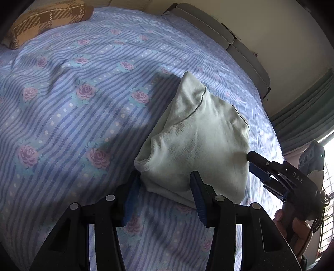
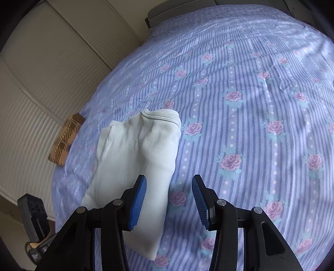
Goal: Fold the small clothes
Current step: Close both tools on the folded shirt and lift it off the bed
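Observation:
A small pale mint garment lies folded into a compact bundle on the bed; it also shows in the right wrist view, its stitched hem at the far end. My left gripper is open, its jaws standing either side of the bundle's near edge, holding nothing. My right gripper is open and empty, just above the bundle's right edge. In the left wrist view the right gripper sits at the bundle's right side, fingertips close to the cloth.
The bed has a blue striped sheet with pink roses, also in the right wrist view. A brown plaid pillow lies at the far corner. Padded headboard, a wall and curtains border the bed.

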Motion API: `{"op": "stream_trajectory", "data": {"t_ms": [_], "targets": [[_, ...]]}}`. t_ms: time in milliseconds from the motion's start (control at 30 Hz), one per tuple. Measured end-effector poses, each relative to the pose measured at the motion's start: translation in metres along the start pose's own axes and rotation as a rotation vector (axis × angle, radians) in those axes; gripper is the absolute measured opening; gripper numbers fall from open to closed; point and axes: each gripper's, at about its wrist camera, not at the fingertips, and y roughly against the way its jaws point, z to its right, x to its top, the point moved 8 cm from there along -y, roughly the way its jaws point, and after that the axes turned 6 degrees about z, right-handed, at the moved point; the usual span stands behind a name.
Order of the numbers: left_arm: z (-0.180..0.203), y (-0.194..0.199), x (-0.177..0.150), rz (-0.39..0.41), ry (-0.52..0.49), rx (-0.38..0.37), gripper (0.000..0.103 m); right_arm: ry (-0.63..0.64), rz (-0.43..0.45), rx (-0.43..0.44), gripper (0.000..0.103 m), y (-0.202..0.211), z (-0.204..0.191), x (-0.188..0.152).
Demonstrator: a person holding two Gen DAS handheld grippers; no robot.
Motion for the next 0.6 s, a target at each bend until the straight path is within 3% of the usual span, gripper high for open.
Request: {"op": "stream_trajectory", "data": {"t_ms": [433,500,600], "targets": [[0.003,-0.012,0.008,0.028,0.017,-0.017,0.048,-0.009,-0.069,0.104,0.047,-0.051,-0.012,0.02],[0.003,-0.015,0.011,0.028,0.025,-0.028,0.044,-0.02,-0.071,0.122,0.047,-0.057,-0.014,0.023],[0.004,-0.02,0.013,0.011,0.038,-0.058,0.026,-0.058,-0.074,0.166,0.046,-0.064,-0.015,0.029]]}}
